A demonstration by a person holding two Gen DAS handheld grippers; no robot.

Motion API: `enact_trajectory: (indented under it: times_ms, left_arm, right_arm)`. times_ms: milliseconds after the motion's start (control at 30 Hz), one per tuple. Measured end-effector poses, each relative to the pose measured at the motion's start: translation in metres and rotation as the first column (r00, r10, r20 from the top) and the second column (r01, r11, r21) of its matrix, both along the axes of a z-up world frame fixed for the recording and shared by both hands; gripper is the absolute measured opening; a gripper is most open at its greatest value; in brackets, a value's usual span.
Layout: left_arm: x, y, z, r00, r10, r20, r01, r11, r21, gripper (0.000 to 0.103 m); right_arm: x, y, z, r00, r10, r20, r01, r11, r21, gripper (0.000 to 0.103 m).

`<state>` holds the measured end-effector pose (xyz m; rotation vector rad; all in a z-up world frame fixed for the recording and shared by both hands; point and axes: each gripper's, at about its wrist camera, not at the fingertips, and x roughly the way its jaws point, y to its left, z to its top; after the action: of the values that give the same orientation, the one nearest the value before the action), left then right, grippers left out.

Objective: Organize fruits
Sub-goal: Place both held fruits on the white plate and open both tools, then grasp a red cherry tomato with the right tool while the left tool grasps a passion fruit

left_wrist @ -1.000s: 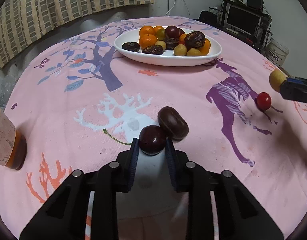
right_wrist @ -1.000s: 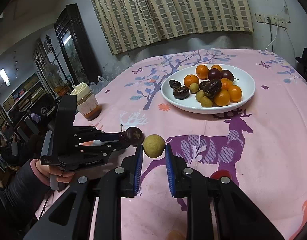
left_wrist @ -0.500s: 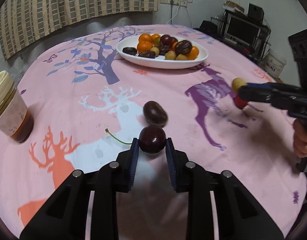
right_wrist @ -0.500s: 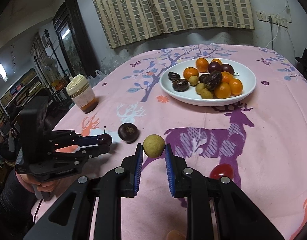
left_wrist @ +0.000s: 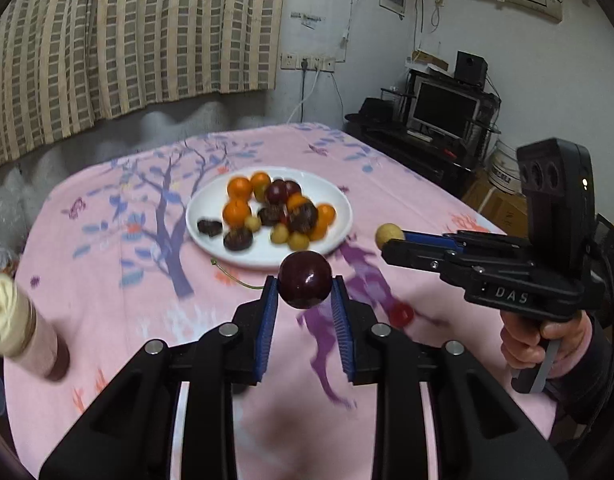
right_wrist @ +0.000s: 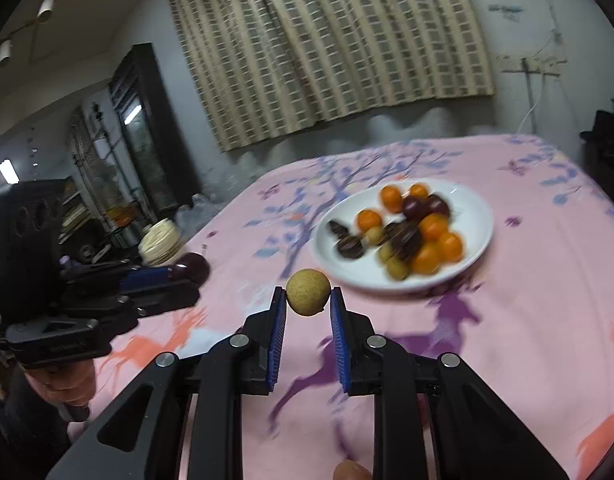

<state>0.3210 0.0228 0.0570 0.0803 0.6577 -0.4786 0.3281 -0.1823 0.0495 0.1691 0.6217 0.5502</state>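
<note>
Fruit sits in both my grippers, held up off the pink tablecloth (left_wrist: 119, 312). My left gripper (left_wrist: 305, 292) is clamped on a dark cherry (left_wrist: 305, 279), pinched between its blue pads, and my right gripper (right_wrist: 308, 300) is clamped on a small tan longan (right_wrist: 308, 291).

Only the left wrist view shows the cherry's green stem (left_wrist: 233, 276) trailing off to the side, a red cherry tomato (left_wrist: 401, 314) lying on the cloth past my fingers, and my right hand (left_wrist: 543, 344) wrapped around the right tool's grip. The right wrist view alone shows my left hand (right_wrist: 63, 380) low at the table's near edge, and the jar (right_wrist: 161, 242) just behind the left tool's tip.

Both tools point toward the white plate (right_wrist: 475, 216), which carries oranges, dates and other small fruit. The plate looks blurred in both views. Each tool is held roughly level, the two side by side and apart.
</note>
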Motion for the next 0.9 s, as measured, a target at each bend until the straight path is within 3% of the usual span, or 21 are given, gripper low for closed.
enact_trajectory:
  times_ms: [233, 533, 567, 600, 633, 700, 767, 833, 900]
  left_arm:
    - [0.102, -0.034, -0.010, 0.997, 0.037, -0.065, -0.035, 0.999, 0.041, 0.027]
    - [0.182, -0.050, -0.053, 0.982, 0.111, -0.152, -0.097, 0.990, 0.098, 0.028]
    - [0.190, -0.047, -0.061, 0.972, 0.153, -0.176, -0.134, 0.984, 0.116, 0.037]
    - [0.194, -0.043, -0.065, 0.963, 0.187, -0.195, -0.163, 0.978, 0.130, 0.064]
    - [0.192, -0.039, -0.066, 0.958, 0.213, -0.194, -0.190, 0.973, 0.134, 0.071]
    - [0.176, -0.029, -0.060, 0.965, 0.216, -0.149, -0.199, 0.973, 0.121, 0.071]
    - [0.154, -0.019, -0.051, 0.972, 0.210, -0.104, -0.195, 0.971, 0.136, 0.080]
    - [0.127, -0.006, -0.044, 0.964, 0.260, -0.051, -0.248, 0.955, 0.164, 0.094]
    - [0.098, 0.010, -0.042, 0.957, 0.288, -0.046, -0.278, 0.948, 0.156, 0.096]
  right_arm:
    - [0.085, -0.030, -0.005, 0.991, -0.133, -0.025, 0.133, 0.991, 0.001, 0.022]
    - [0.150, -0.027, -0.037, 0.989, -0.138, -0.050, 0.133, 0.987, -0.093, 0.026]
    - [0.155, -0.024, -0.042, 0.989, -0.135, -0.058, 0.128, 0.985, -0.112, 0.050]
    - [0.153, -0.024, -0.044, 0.989, -0.136, -0.065, 0.127, 0.984, -0.126, 0.065]
    - [0.152, -0.024, -0.047, 0.986, -0.145, -0.077, 0.133, 0.981, -0.138, 0.071]
    - [0.144, -0.025, -0.049, 0.987, -0.129, -0.097, 0.115, 0.984, -0.135, 0.071]
    - [0.130, -0.022, -0.045, 0.989, -0.111, -0.098, 0.093, 0.981, -0.172, 0.071]
    - [0.111, -0.018, -0.042, 0.991, -0.093, -0.099, 0.071, 0.975, -0.211, 0.071]
    - [0.092, -0.013, -0.045, 0.989, -0.089, -0.118, 0.055, 0.963, -0.265, 0.071]
